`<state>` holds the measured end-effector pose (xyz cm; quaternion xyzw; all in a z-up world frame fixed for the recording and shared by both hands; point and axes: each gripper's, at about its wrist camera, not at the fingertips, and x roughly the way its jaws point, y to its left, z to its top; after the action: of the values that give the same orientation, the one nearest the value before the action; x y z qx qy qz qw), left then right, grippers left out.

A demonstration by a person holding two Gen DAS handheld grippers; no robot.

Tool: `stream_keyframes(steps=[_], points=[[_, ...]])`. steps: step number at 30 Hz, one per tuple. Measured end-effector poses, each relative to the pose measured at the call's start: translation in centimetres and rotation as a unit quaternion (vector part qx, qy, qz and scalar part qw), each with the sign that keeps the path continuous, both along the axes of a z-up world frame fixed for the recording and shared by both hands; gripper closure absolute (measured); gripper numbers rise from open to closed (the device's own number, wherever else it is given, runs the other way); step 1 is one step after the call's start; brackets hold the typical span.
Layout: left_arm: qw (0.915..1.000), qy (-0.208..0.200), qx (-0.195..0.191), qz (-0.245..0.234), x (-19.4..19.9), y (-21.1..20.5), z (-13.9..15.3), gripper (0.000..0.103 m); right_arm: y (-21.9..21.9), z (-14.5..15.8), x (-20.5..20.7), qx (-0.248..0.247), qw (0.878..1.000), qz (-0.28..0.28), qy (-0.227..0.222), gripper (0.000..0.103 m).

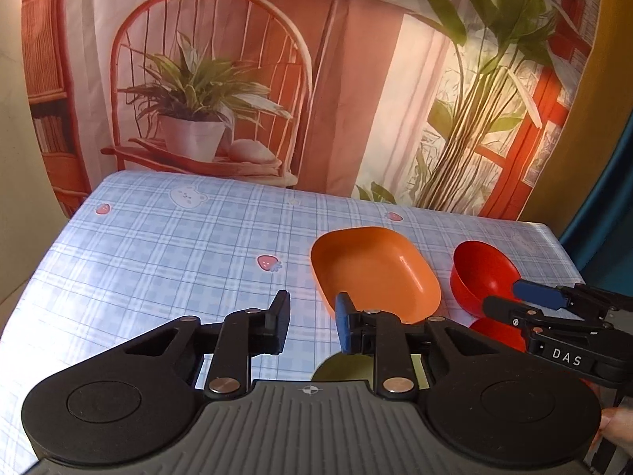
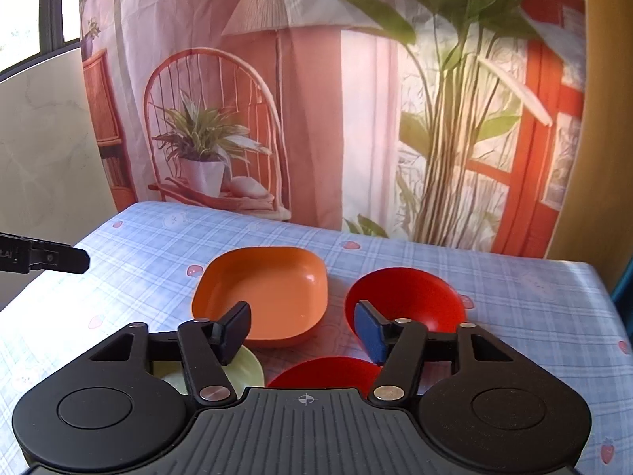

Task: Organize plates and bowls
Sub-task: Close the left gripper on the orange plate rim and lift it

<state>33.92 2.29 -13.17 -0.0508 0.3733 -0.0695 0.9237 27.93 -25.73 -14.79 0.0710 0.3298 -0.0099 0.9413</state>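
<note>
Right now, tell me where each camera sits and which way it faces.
Left wrist: on the left gripper, open, facing across the table toward the backdrop; the right gripper intrudes at right.
Right wrist: on the right gripper, open above the dishes; the left gripper's tip shows at left.
Shared: orange dish, red bowl.

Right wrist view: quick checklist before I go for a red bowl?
1. Right gripper open, nothing between its fingers: ok.
2. Left gripper open and empty: ok.
3. Far red bowl upright, unobstructed: ok.
4. Near red bowl partly hidden behind the gripper body: cannot tell.
5. Orange square dish apart from far red bowl: ok.
6. Pale green dish mostly hidden: cannot tell.
</note>
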Motion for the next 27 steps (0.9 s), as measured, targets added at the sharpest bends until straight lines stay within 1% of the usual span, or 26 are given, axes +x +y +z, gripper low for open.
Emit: stream_keyframes(steps=[2,4,7,11,16,19,24,27], points=[[0.9999,0.014,-0.005,0.0,1.8,-0.4,-1.4,0.078,-0.2,-1.0,1.8,0.011,1.0,0.008,0.016,0.062],[0.9996,0.027,-0.009,-0.007,3.4,-0.8,-2.8,0.078,-0.2,-2.2,3.4,0.015,0.999,0.011,0.034,0.068],[0.9987,0.046,-0.019,-0.013,5.5,-1.0,-4.7,0.078,-0.7,-3.7,5.7,0.031,0.998,0.009,0.06,0.072],[0.9976,0.063,-0.027,-0.014,7.6,-0.7,-6.5,0.078,-1.5,-4.9,8.0,0.042,0.996,0.0,0.083,0.074],[0.9965,0.075,-0.035,-0.013,9.1,-0.3,-7.8,0.078,-2.4,-6.4,10.2,0.052,0.991,-0.009,0.119,0.077],[0.9957,0.078,-0.047,-0.014,9.6,-0.1,-8.4,0.078,-2.4,-6.7,11.0,0.054,0.991,-0.002,0.123,0.078],[0.9955,0.083,-0.042,-0.019,9.9,-0.6,-9.0,0.078,-1.9,-6.8,11.8,0.04,0.99,0.001,0.132,0.078],[0.996,0.079,-0.038,-0.015,9.9,-0.6,-9.0,0.078,-1.8,-6.7,11.7,0.034,0.991,0.0,0.132,0.078]])
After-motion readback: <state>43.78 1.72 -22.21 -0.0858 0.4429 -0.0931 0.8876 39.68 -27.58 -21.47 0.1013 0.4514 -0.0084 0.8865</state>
